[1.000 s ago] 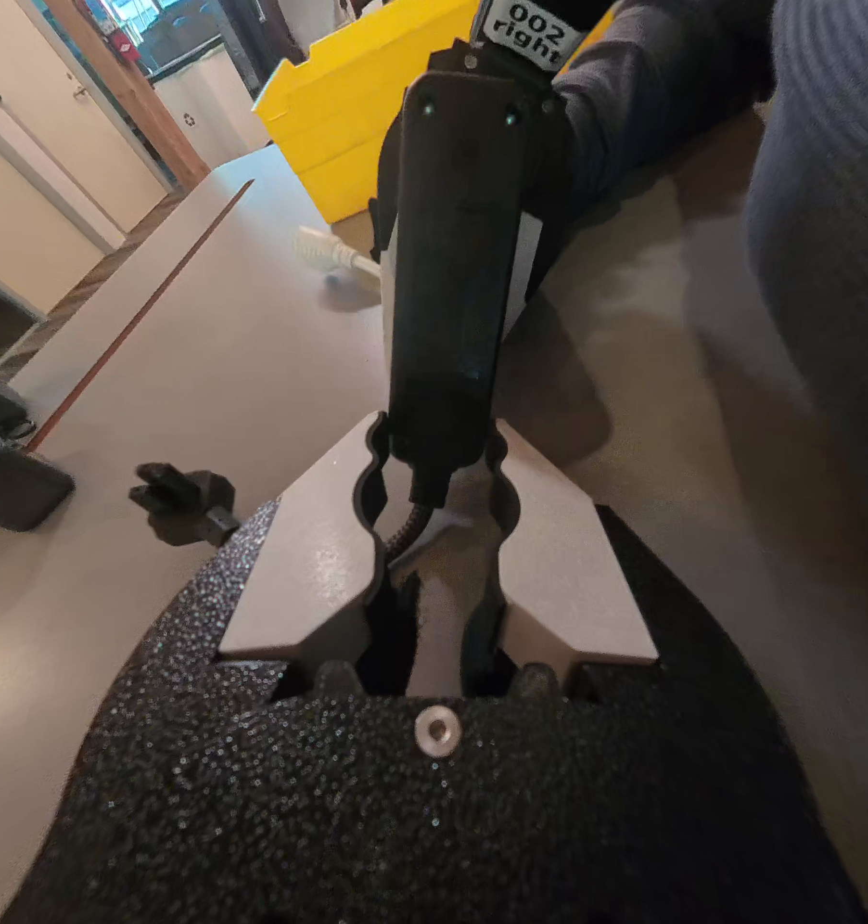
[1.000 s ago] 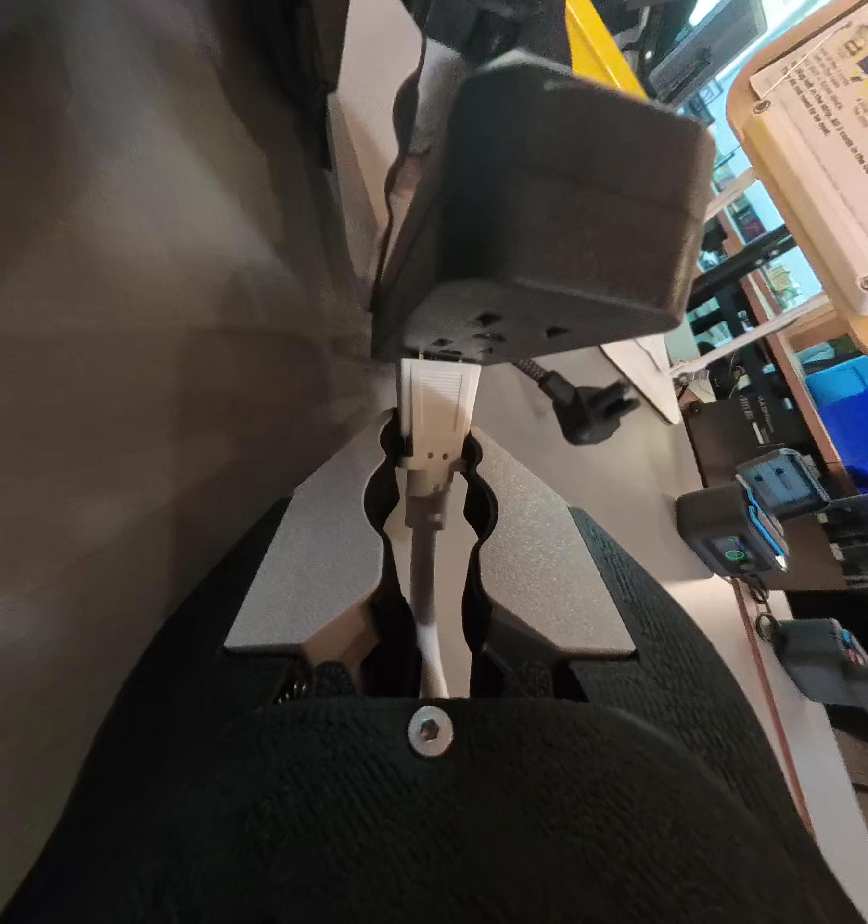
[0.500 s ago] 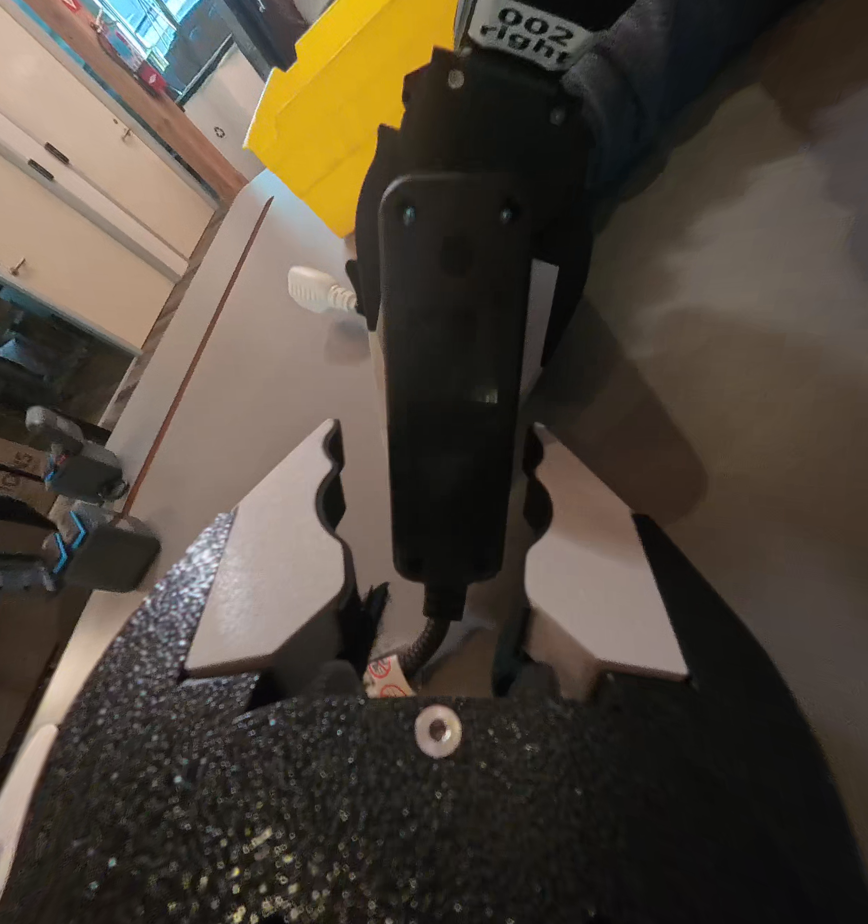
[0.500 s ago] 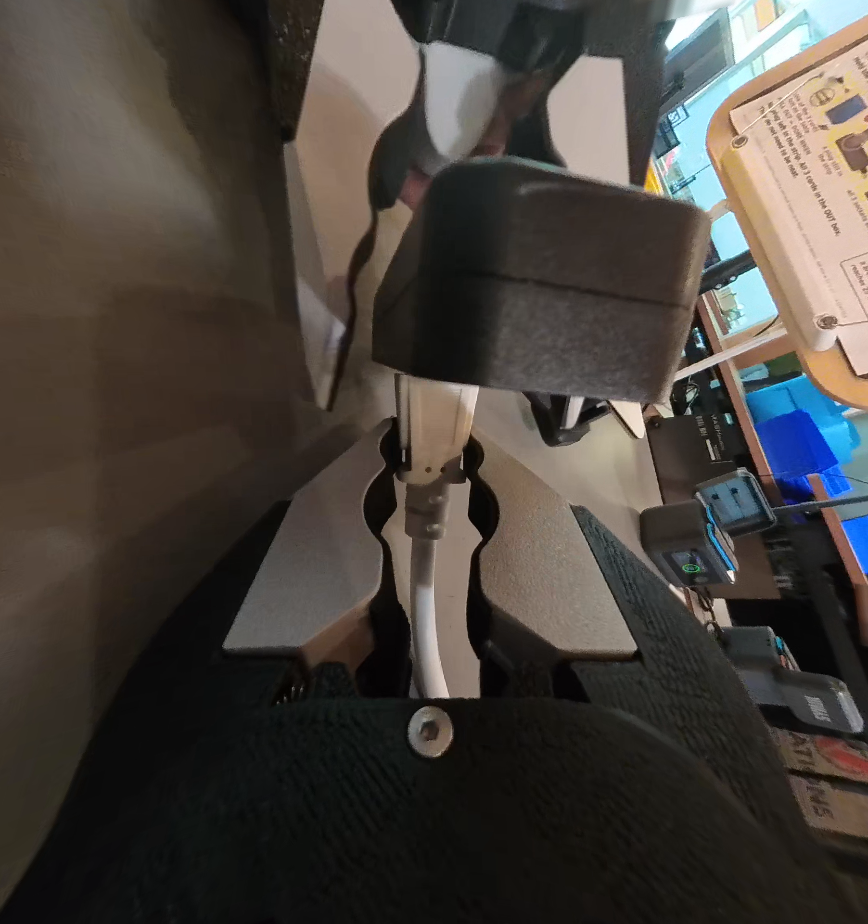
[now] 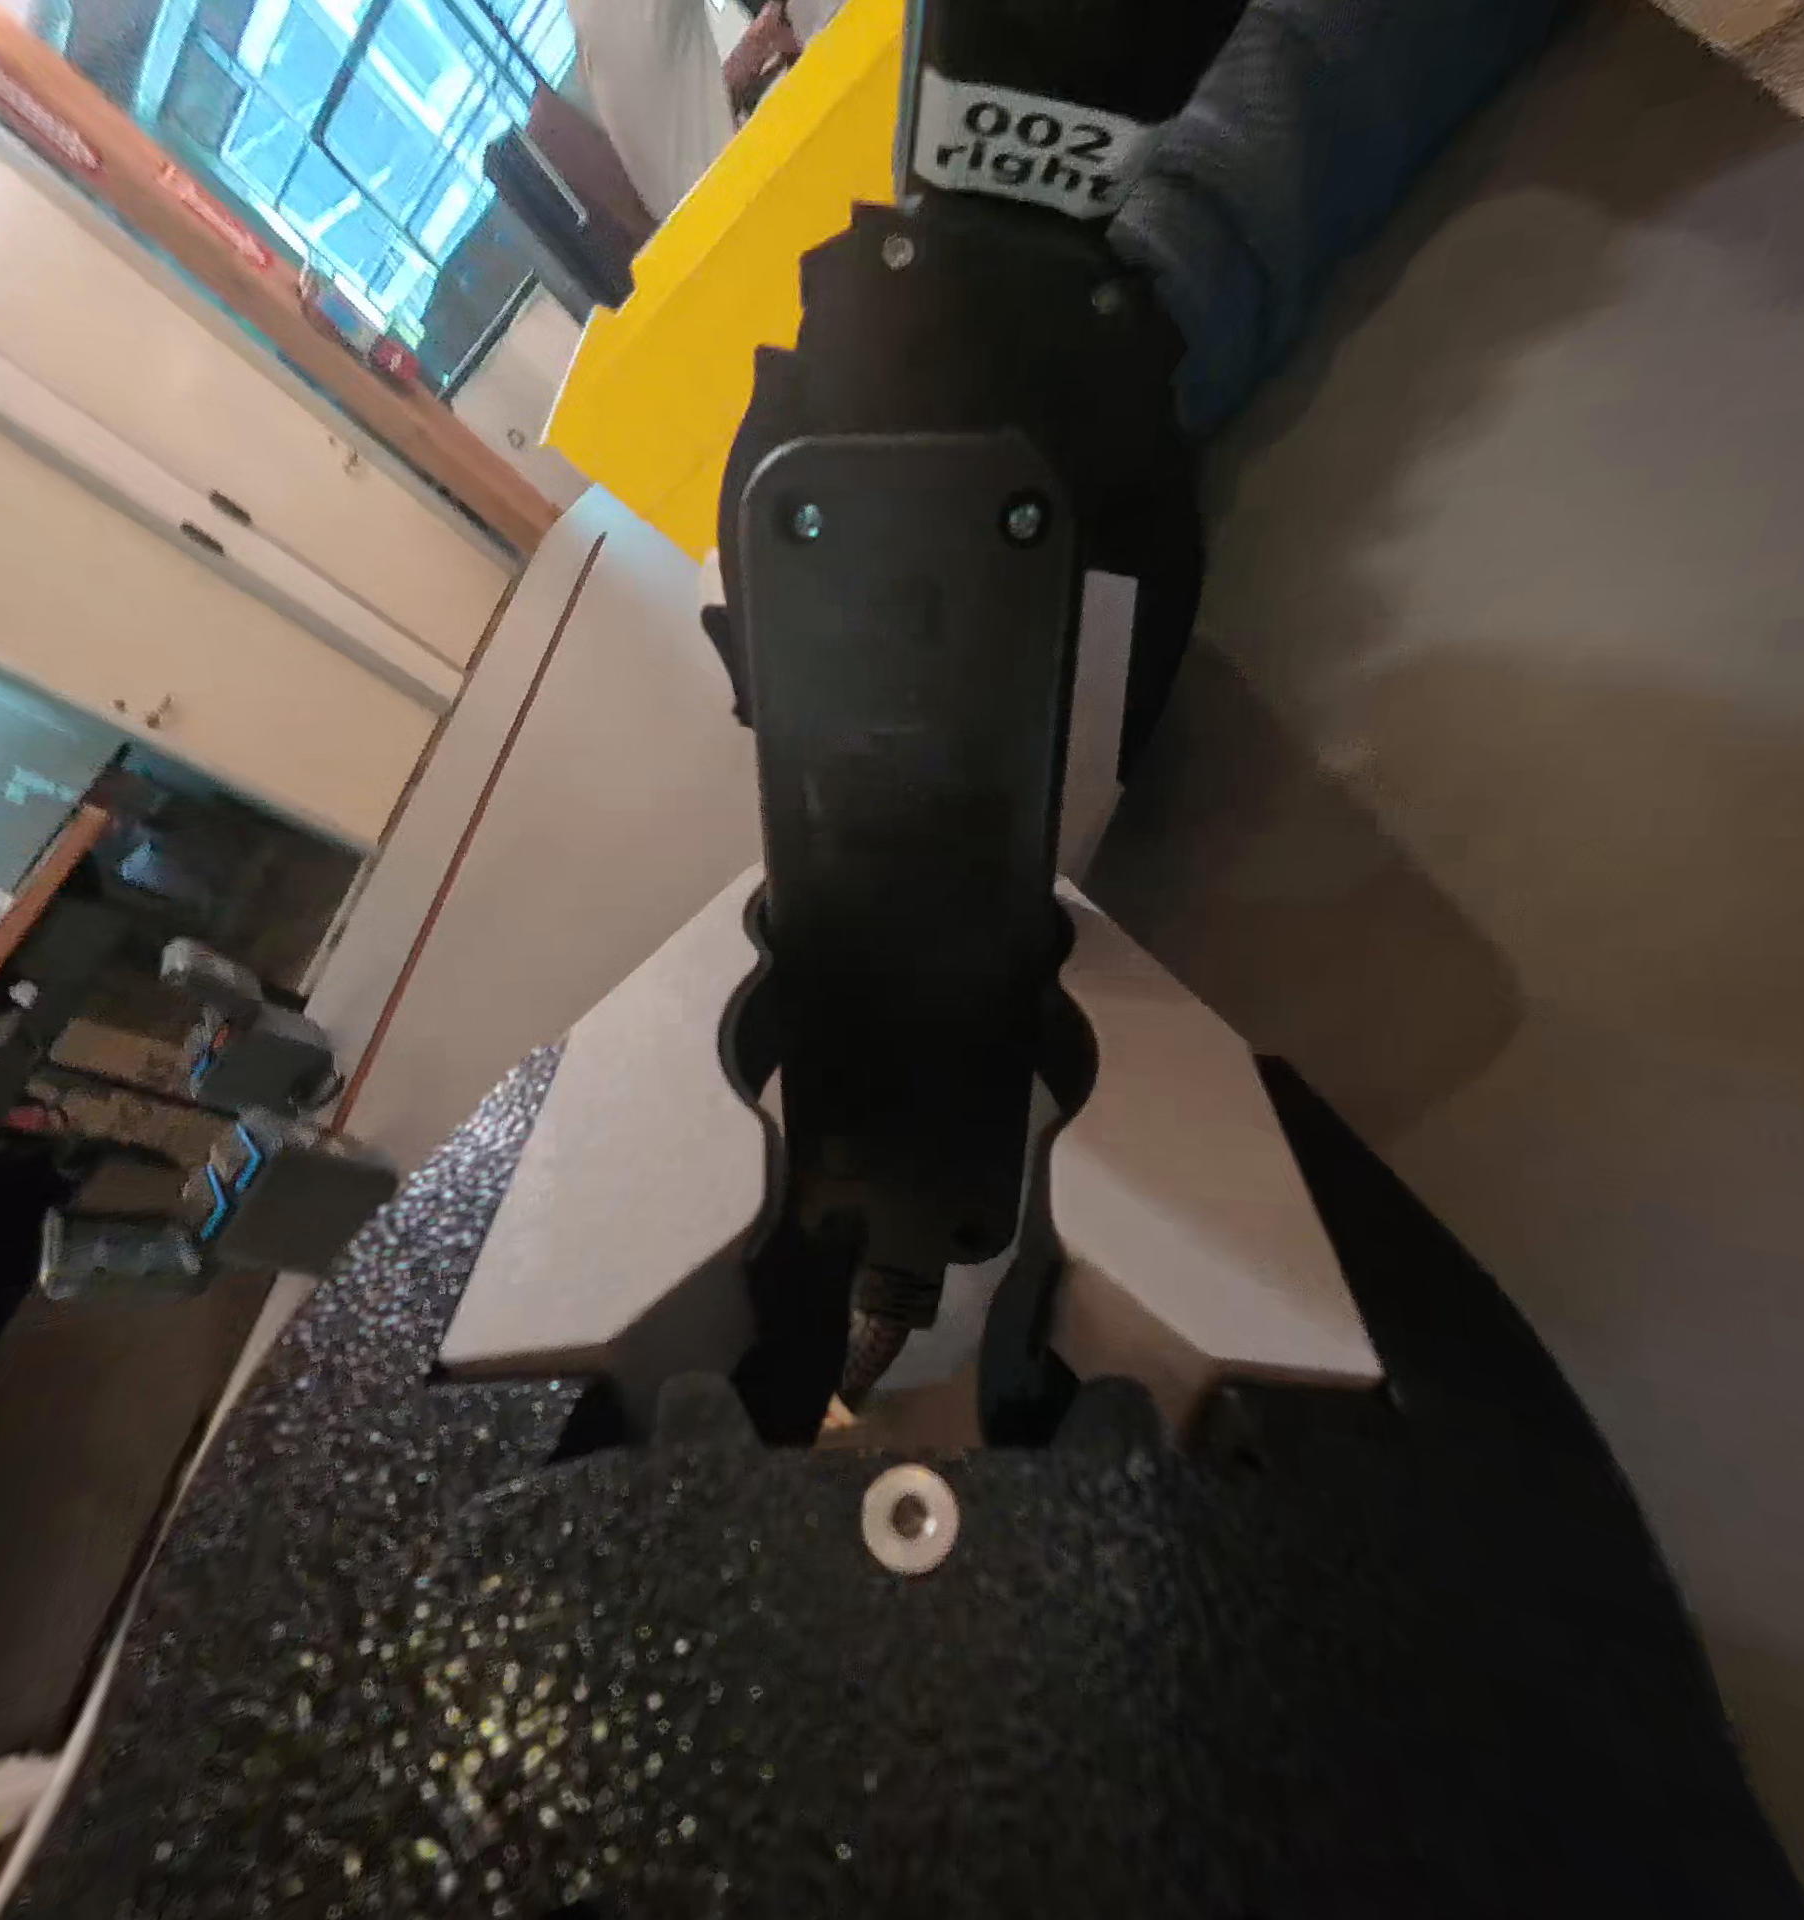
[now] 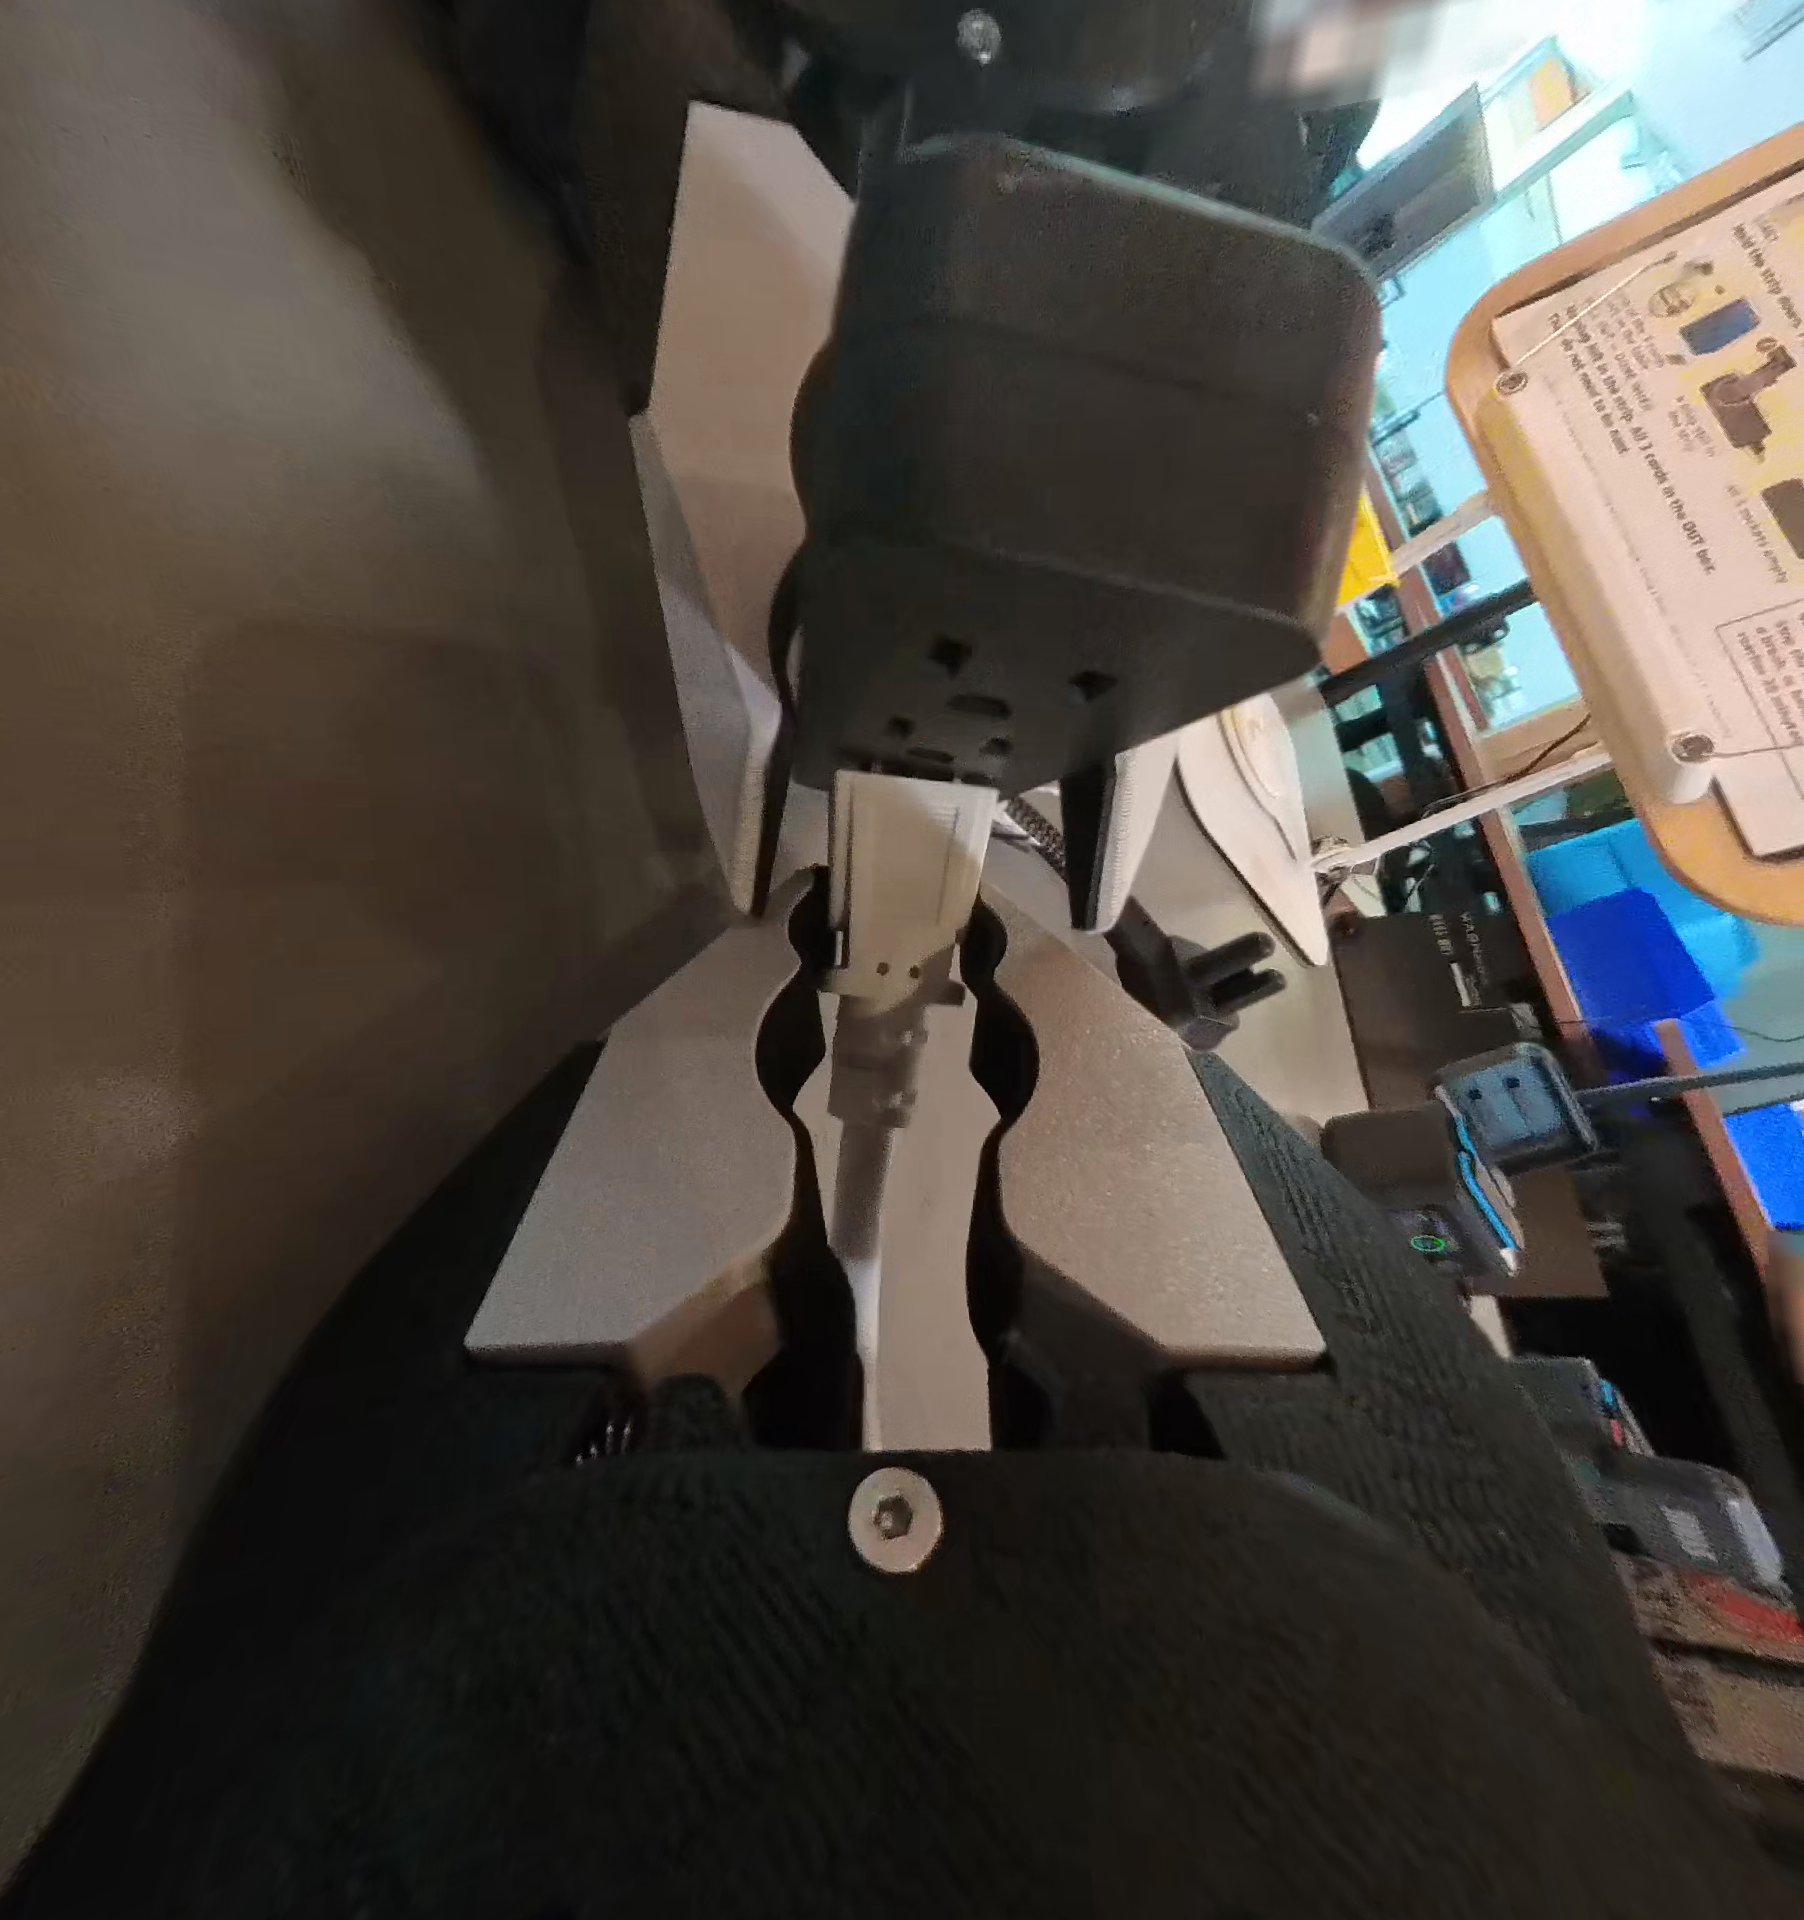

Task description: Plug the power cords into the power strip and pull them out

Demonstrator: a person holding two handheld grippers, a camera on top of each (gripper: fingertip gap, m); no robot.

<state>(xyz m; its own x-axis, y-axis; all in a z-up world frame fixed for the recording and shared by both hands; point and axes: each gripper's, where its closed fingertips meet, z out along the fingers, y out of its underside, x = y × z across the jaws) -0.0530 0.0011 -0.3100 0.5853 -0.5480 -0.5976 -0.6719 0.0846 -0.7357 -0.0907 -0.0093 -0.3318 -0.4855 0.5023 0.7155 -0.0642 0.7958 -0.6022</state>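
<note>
Left tool (image 5: pixel 903 1081) clamped around black power strip (image 5: pixel 903 790), right tool (image 6: pixel 893 935) pinching white plug (image 6: pixel 903 862).

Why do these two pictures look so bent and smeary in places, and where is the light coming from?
Left wrist view: wide-angle lens bends the cabinets and table edge; bright window top left, so the power strip in the left gripper shows as a dark, near-featureless shape. Right wrist view: the left side is smeared brown blur; the white plug in the right gripper is fairly sharp; the far shelves are overexposed.
</note>
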